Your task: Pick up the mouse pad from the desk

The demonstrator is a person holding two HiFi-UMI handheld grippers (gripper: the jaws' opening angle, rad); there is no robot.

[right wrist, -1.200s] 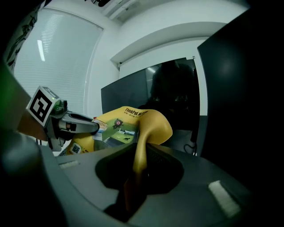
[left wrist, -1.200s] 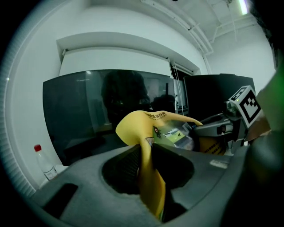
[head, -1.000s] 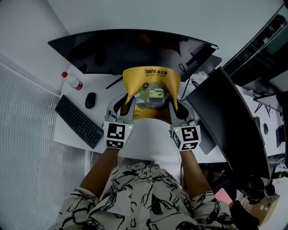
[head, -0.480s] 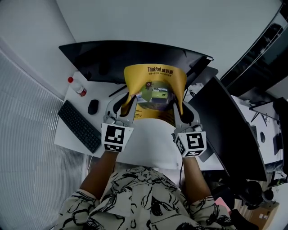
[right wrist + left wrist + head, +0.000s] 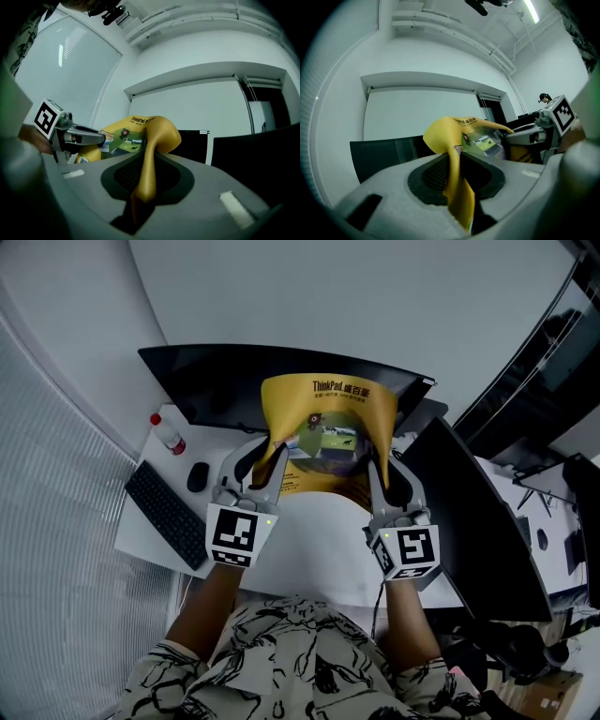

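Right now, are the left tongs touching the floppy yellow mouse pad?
Touching: left gripper view shows left tongs clamped on the yellow mouse pad edge.

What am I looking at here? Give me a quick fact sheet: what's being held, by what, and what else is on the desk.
Held thing: yellow mouse pad, bowed, lifted above the white desk
Left gripper: shut on the pad's left edge
Right gripper: shut on the pad's right edge
On the desk: keyboard, mouse, red-capped bottle
Screens: wide monitor behind; second monitor at right
Operator: person in a patterned shirt
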